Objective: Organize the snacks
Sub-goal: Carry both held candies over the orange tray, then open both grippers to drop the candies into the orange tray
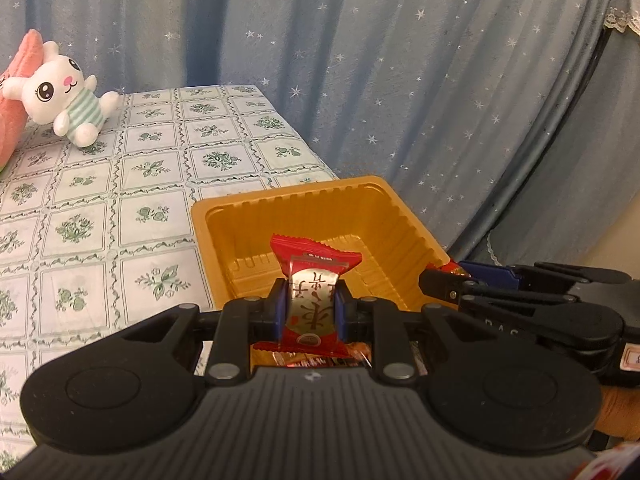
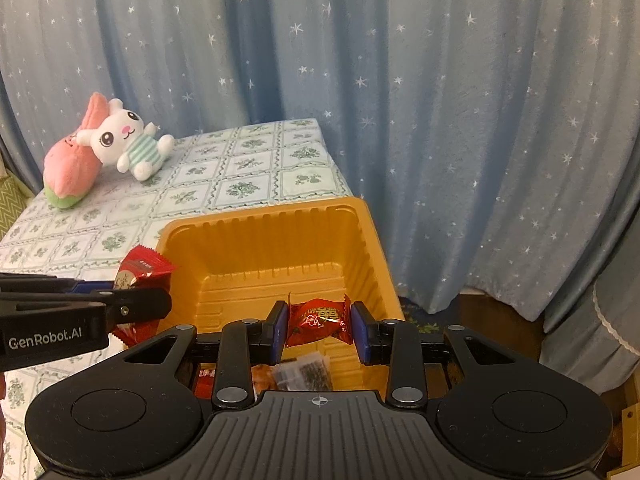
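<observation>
Ribbed black left hand-held gripper (image 1: 311,304) pinches a glossy red-and-silver snack packet (image 1: 313,300) upright at the ridged orange plastic tray's (image 1: 224,216) 6 o'clock rim. Right hand-held gripper (image 2: 319,330) clamps a crinkly red candy (image 2: 319,321) over the tray's bare interior on the floral worktop (image 1: 92,208).

"GenRobot.AI" stands in white letters along the black side of the left tool (image 2: 140,300) in the right wrist view. In the left wrist view, the right tool (image 1: 448,280) carries faint raised letters — "D A S" or similar, not fully legible. The red snack packet (image 1: 314,300) held in the left tool shows large brown Chinese characters on a pale panel — their reading is unclear, and the small print on the other red packet (image 2: 319,320) is too blurred.
</observation>
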